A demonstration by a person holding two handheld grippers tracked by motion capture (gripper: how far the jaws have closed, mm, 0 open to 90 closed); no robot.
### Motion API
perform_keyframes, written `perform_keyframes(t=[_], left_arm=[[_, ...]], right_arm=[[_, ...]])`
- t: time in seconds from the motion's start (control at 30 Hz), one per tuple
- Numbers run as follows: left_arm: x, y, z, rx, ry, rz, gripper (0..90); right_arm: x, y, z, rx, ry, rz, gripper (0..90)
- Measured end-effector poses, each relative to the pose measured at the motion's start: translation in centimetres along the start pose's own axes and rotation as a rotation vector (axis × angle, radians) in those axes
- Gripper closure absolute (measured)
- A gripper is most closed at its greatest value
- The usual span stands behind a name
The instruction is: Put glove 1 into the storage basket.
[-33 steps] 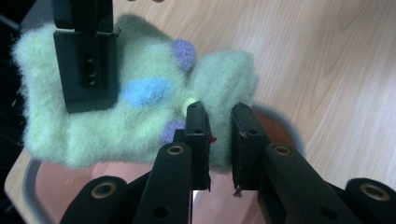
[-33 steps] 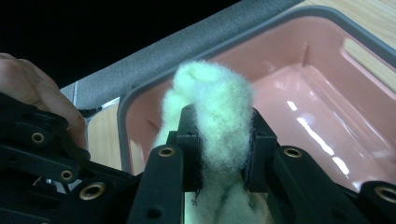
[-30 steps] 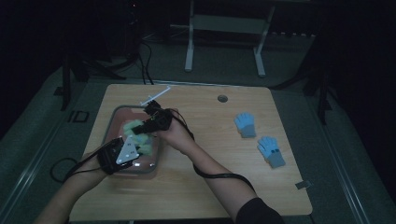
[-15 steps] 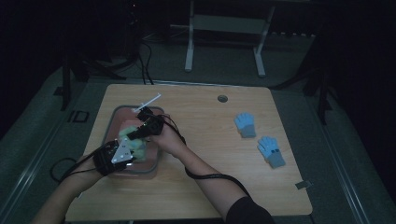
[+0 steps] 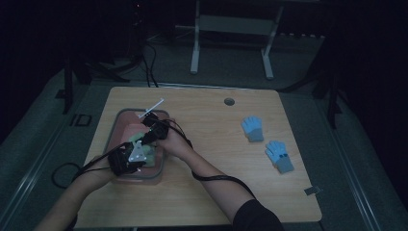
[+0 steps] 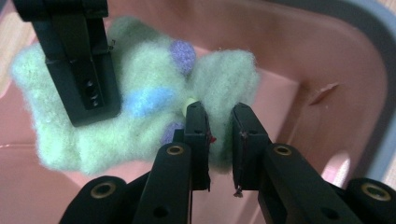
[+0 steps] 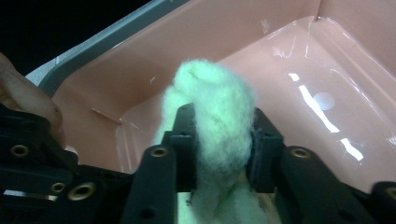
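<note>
A fuzzy pale green glove [image 5: 150,157] [image 6: 140,102] [image 7: 215,93] with blue and purple dots hangs low inside a pink bin [image 5: 126,120] [image 6: 303,56] [image 7: 303,70] with a grey rim. My left gripper [image 5: 143,150] [image 6: 220,135] is shut on a fold at the glove's edge. Coming from the far side, my right gripper [image 5: 146,137] [image 7: 220,135] has another bunched part between its pads. Its jaws have just been opening a little, and the pads still press the fabric. One of its fingers [image 6: 84,70] lies against the glove in the left gripper view.
The bin stands on the left half of a wooden table [image 5: 207,192]. Two blue gloves [image 5: 251,128] [image 5: 279,155] lie on the right half. A white stick [image 5: 151,107] leans over the bin's far rim. A round hole [image 5: 229,101] is near the far edge.
Both hands have sunk toward the near end of the bin, carrying the green glove down inside it.
</note>
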State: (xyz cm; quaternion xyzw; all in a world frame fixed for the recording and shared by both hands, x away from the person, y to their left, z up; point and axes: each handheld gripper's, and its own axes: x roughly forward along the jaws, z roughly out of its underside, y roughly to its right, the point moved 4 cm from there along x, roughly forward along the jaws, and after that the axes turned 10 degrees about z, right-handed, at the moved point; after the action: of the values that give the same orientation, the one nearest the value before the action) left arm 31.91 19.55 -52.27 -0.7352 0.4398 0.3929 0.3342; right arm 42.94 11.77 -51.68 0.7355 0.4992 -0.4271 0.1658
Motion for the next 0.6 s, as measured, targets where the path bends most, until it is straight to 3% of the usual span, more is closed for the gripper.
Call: perform_keyframes(t=[0.2,0.27,0.47,0.6], left_arm=[[0.8,-0.5,0.4,-0.018,-0.041,0.044,74.9],[1.0,-0.5,0.5,-0.029,-0.050,0.050,71.3],[0.7,-0.5,0.4,-0.063,-0.017,0.068,58.8],[0.2,-0.3,0.2,-0.102,0.015,0.048,45.6]], right_arm=[[-0.1,0.6,-0.1,0.024,0.019,0.011,50.3],[-0.4,0.7,-0.1,0.008,0.027,0.035,47.8],[-1.5,1.0,0.2,0.013,0.040,0.037,44.4],[-2.9,1.0,0.4,0.010,0.077,0.027,41.5]])
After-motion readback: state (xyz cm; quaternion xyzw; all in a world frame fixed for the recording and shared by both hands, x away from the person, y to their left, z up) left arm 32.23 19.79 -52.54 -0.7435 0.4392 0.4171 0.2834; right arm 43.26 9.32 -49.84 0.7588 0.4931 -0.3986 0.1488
